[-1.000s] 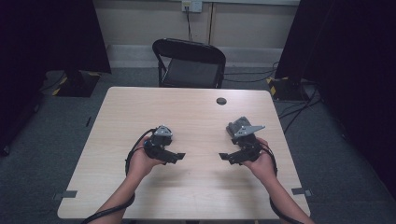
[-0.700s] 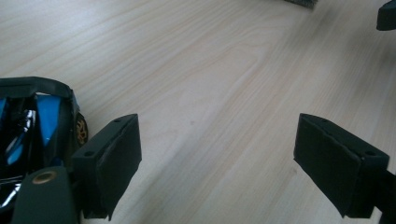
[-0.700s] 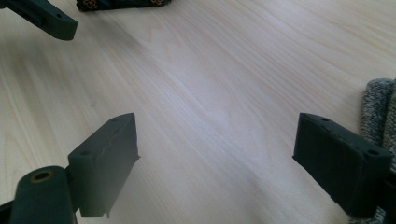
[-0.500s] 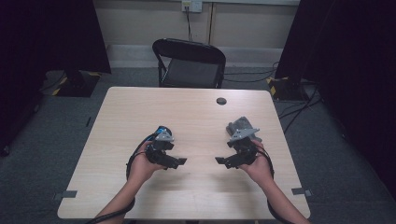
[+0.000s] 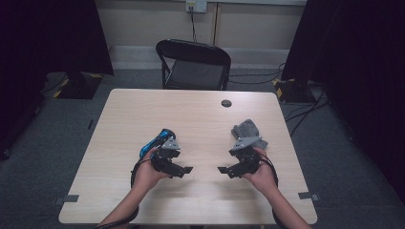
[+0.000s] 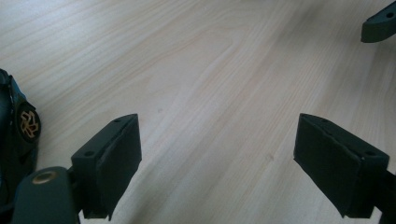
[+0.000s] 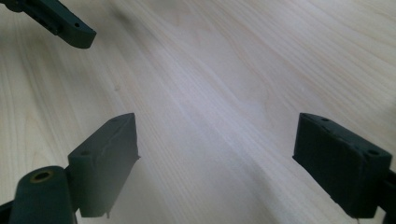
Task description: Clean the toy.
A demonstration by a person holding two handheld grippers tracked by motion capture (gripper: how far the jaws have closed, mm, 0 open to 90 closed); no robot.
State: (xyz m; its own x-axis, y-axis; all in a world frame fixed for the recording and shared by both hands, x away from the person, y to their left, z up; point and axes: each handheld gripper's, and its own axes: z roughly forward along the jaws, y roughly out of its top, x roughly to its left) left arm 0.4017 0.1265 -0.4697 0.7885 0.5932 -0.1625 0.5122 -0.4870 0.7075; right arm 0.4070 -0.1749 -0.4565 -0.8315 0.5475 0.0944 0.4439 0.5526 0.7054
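Both grippers sit low over the near part of the wooden table (image 5: 143,200), jaws spread wide and empty, pointing toward each other, probably readying a reach: the left gripper (image 5: 184,169) just beside a blue object (image 5: 152,142), the right gripper (image 5: 224,170) near a grey cloth (image 5: 246,129). Beyond the table stands a black folding chair (image 5: 196,62) on grey carpet.

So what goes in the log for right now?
left tongs: open, empty | right tongs: open, empty | blue thing, grey cloth: on table

Black folding chair (image 5: 195,64) behind wooden table (image 5: 129,112), grey carpet (image 5: 47,143)
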